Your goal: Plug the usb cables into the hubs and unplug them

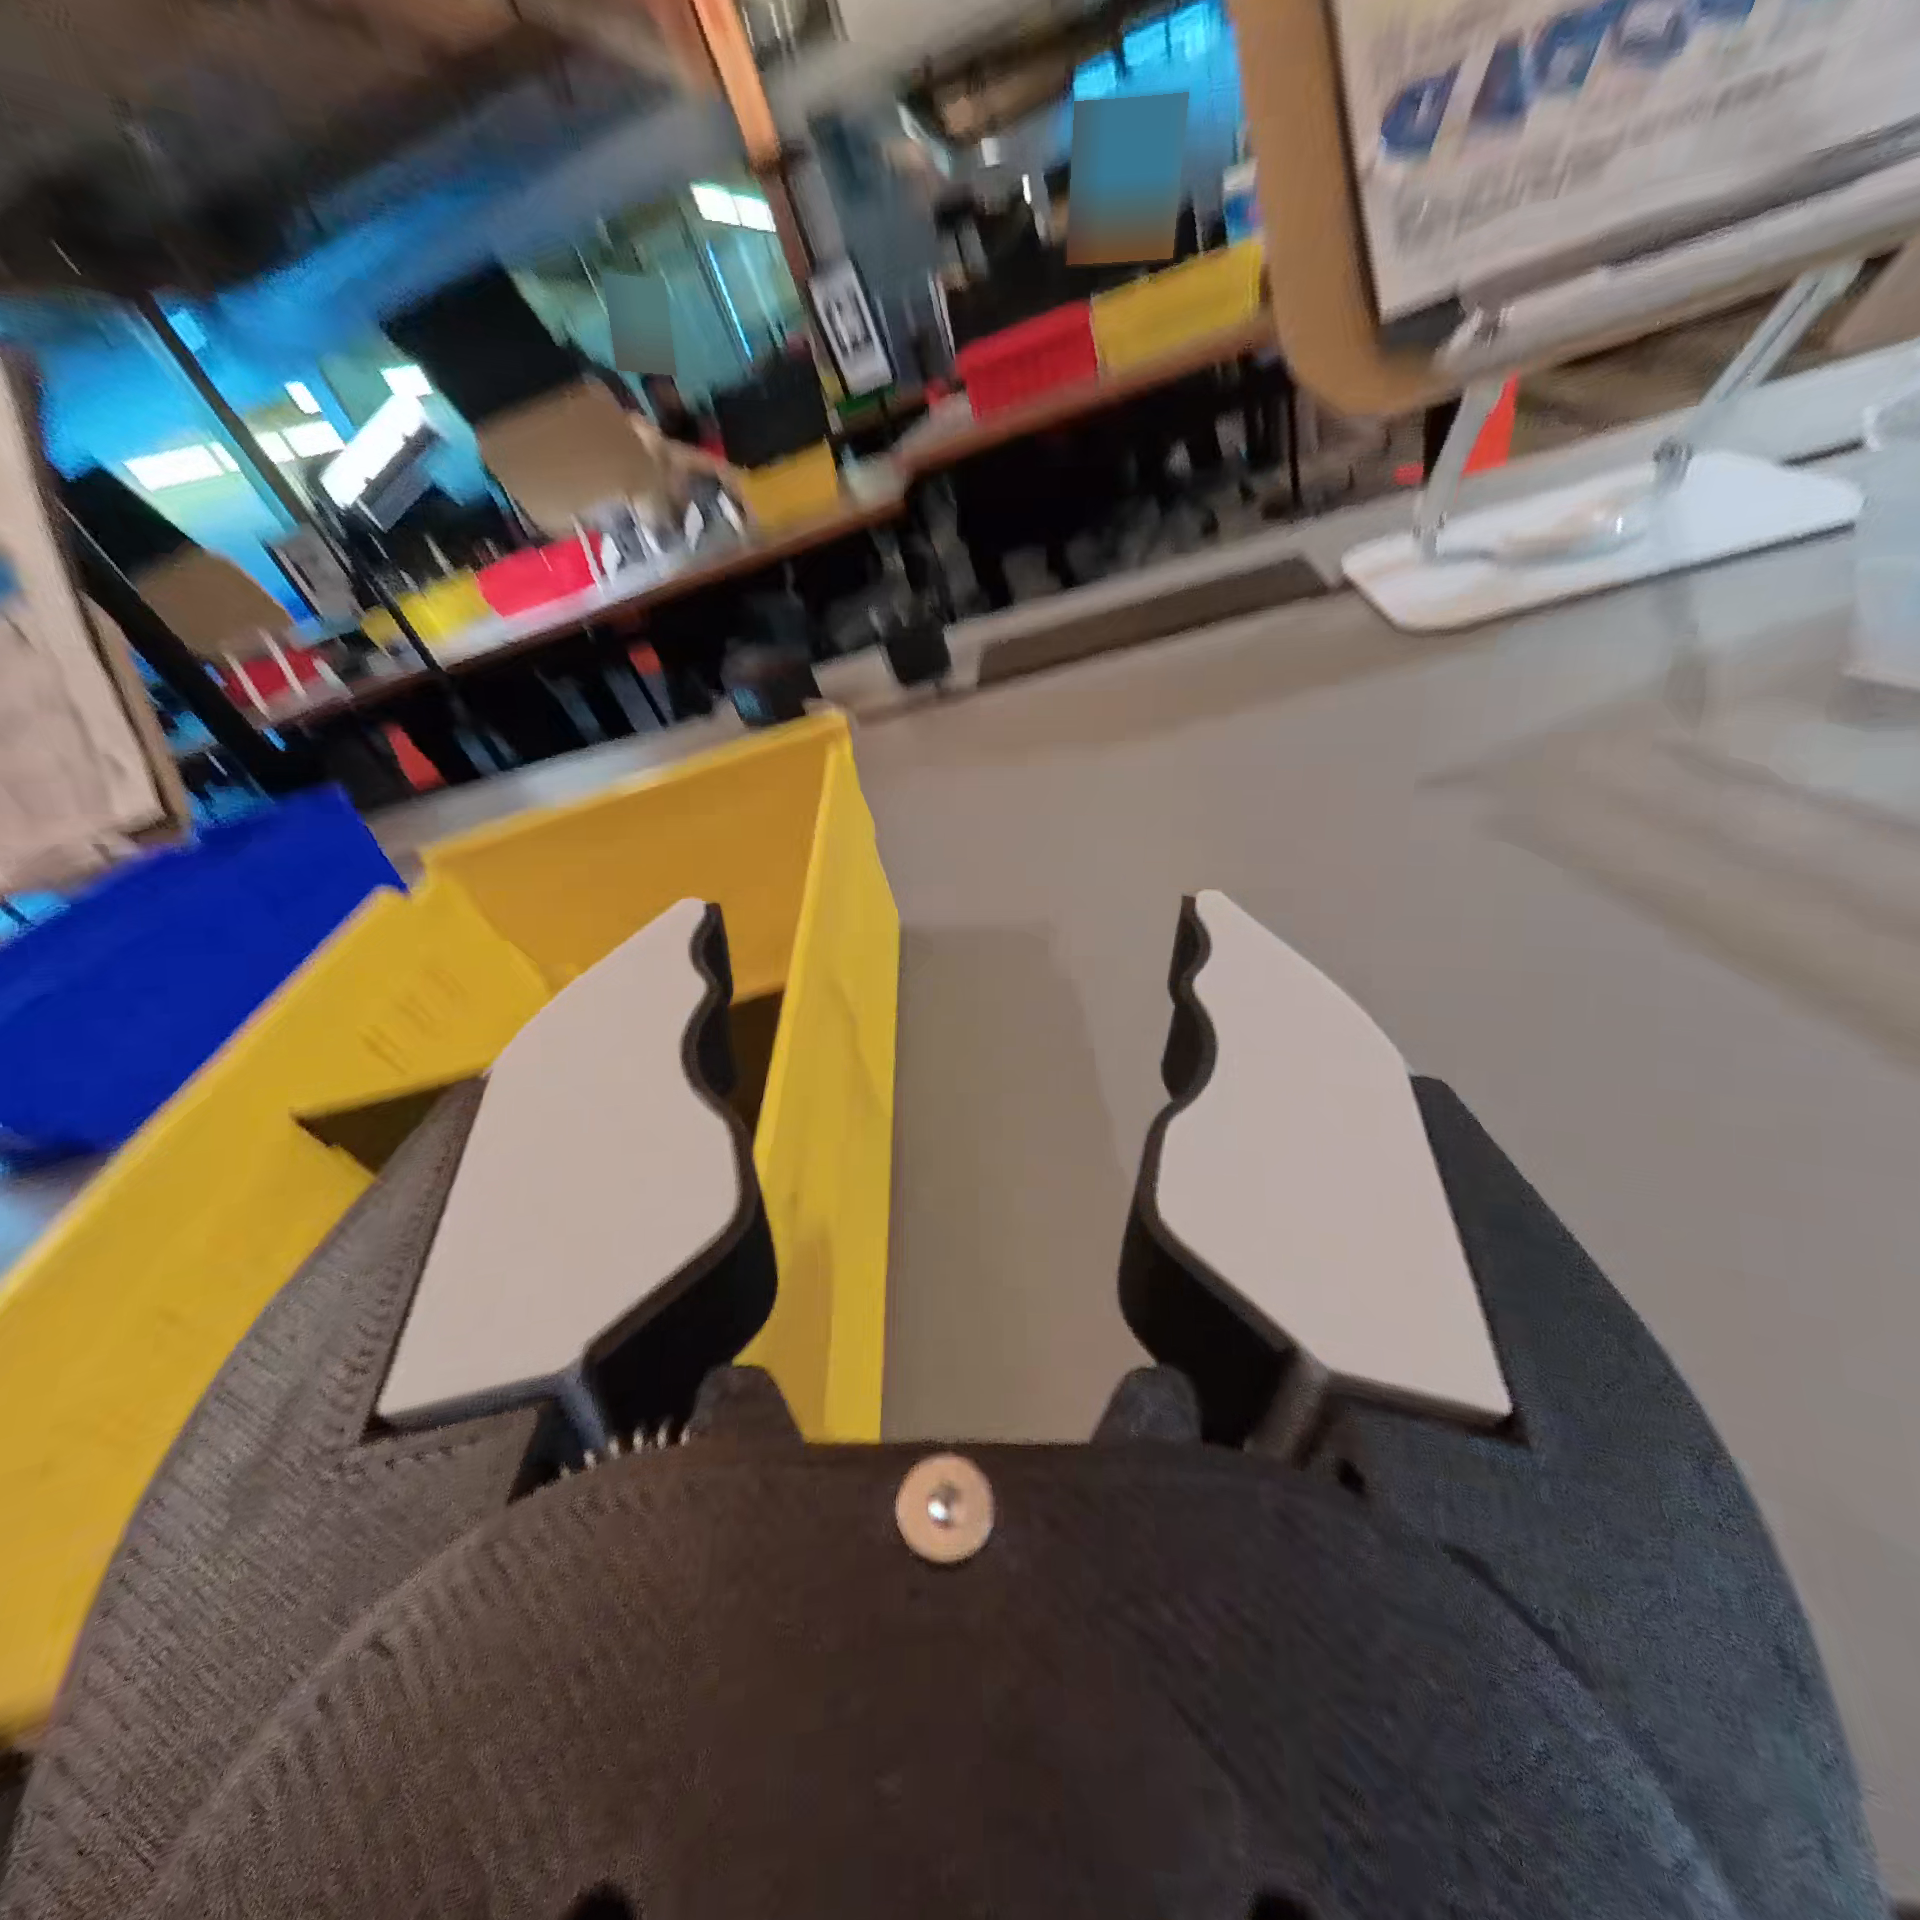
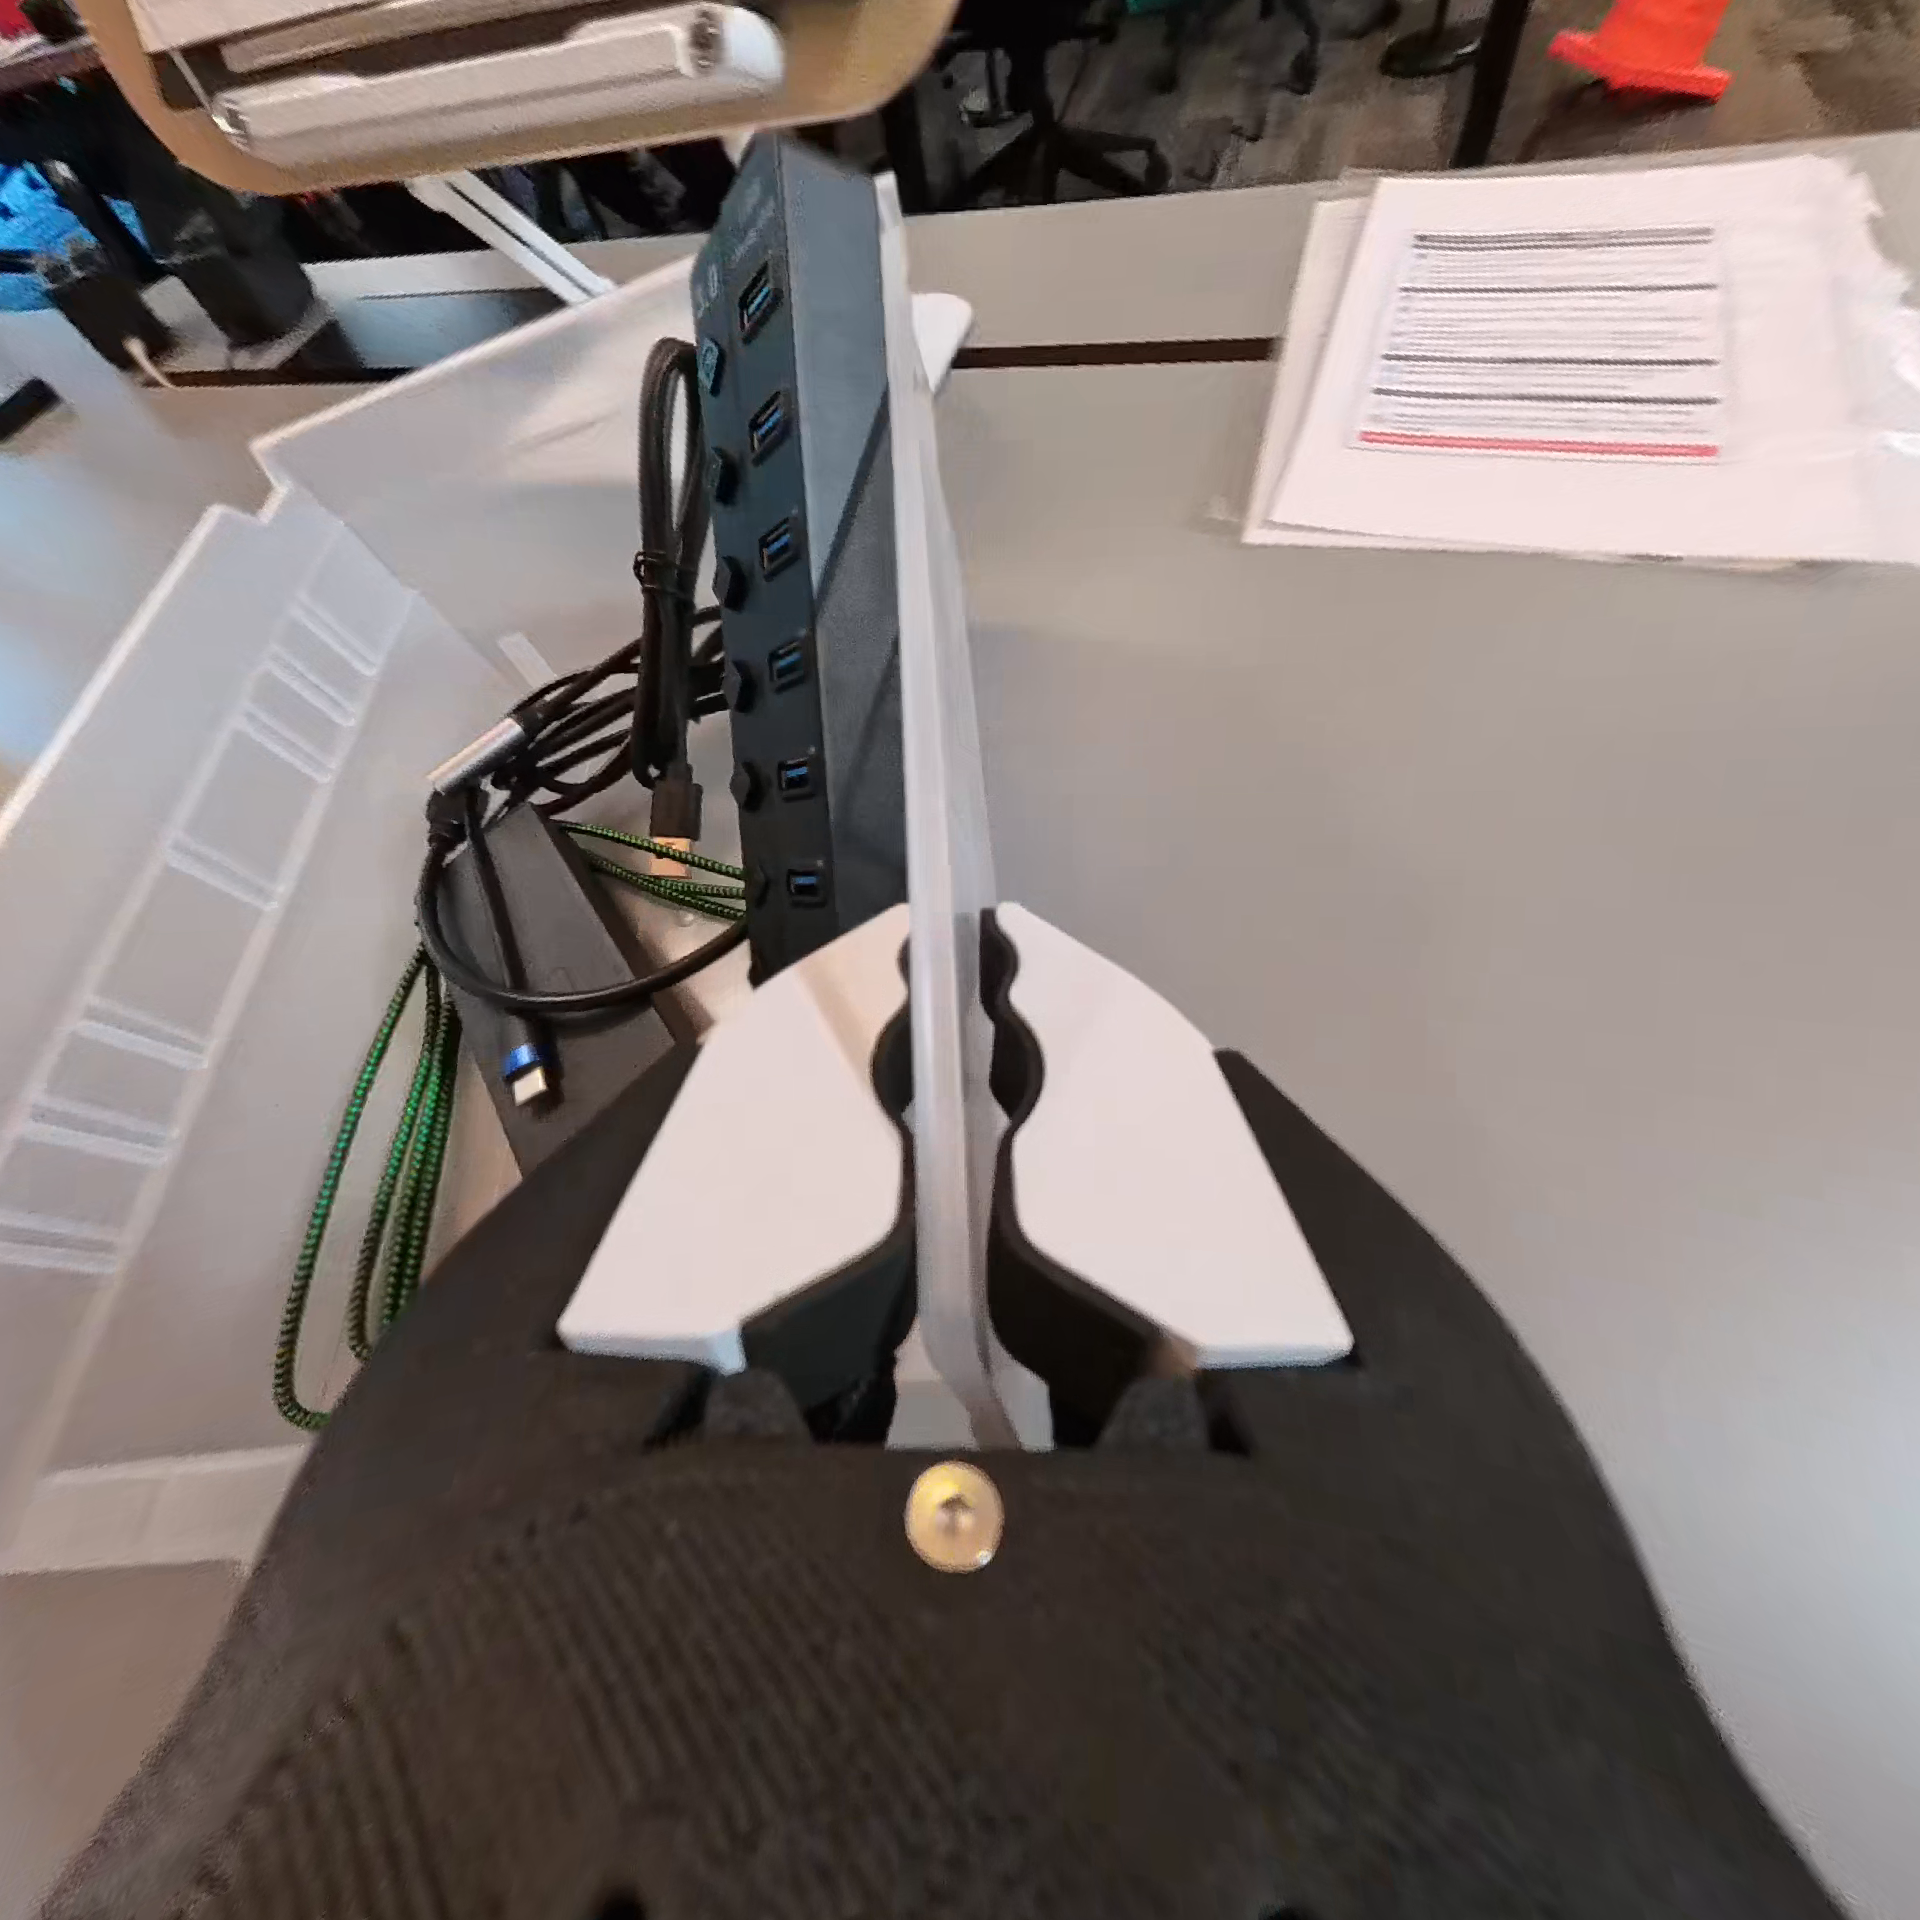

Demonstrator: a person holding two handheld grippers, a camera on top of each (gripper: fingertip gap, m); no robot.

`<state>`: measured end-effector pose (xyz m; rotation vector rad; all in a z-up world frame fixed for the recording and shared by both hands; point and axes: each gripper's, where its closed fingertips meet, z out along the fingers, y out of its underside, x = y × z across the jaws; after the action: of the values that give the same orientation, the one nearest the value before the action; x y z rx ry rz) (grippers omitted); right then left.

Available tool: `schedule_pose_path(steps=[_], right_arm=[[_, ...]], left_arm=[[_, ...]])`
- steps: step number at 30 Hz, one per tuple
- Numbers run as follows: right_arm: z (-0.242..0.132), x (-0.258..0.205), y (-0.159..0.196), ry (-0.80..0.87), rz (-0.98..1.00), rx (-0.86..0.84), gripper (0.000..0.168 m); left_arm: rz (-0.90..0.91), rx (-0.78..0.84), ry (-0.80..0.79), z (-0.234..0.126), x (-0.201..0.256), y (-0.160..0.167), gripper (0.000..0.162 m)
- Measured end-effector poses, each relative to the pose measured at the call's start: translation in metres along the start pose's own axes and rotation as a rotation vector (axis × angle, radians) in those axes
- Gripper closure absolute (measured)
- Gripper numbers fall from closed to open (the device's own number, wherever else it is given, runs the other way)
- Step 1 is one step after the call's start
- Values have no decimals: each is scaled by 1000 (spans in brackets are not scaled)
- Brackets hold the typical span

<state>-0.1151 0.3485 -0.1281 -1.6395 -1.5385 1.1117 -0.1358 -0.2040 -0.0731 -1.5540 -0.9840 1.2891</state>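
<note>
In the right wrist view, my right gripper (image 2: 951,925) is shut on the thin right wall of a translucent white bin (image 2: 935,675). Inside the bin, a dark USB hub (image 2: 800,582) with several blue ports leans upright against that wall. A second black hub (image 2: 551,935) lies flat on the bin floor. Black cables (image 2: 665,540) and a green braided cable (image 2: 405,1143) are tangled beside the hubs, all unplugged. In the left wrist view, my left gripper (image 1: 951,914) is open and empty, straddling the right wall of a yellow bin (image 1: 842,1039).
A blue bin (image 1: 187,956) stands left of the yellow one. The grey table (image 1: 1351,935) stretches to the right. A white stand base (image 1: 1610,530) sits at the far right. A stack of printed papers (image 2: 1558,353) lies on the table right of the white bin. Spacing between my two grippers at the tips: around 55 centimeters.
</note>
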Motion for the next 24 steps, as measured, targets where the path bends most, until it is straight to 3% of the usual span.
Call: schedule_pose_path(steps=[4, 5, 10, 13, 14, 18, 24], right_arm=[[21, -41, -2, -28, -90, -22, 161], [26, -52, 0, -39, -115, -33, 161], [50, -102, 18, -125, -191, -102, 163], [53, -130, 21, -187, -197, -93, 156], [52, -139, 22, -214, -196, -89, 153], [43, -167, 28, -316, -184, -82, 140], [29, -172, 34, -358, -199, -90, 128]], left_arm=[[-75, -132, 20, 3, -8, 44, 82], [-78, -160, 20, 3, -10, 50, 89], [-21, -132, -37, 4, -21, 55, 115], [-52, -111, -47, 6, -29, 54, 141], [-91, -114, -48, 6, -33, 55, 158], [-277, -97, 25, 5, -36, 53, 157], [-110, -120, 18, 0, -29, 50, 158]])
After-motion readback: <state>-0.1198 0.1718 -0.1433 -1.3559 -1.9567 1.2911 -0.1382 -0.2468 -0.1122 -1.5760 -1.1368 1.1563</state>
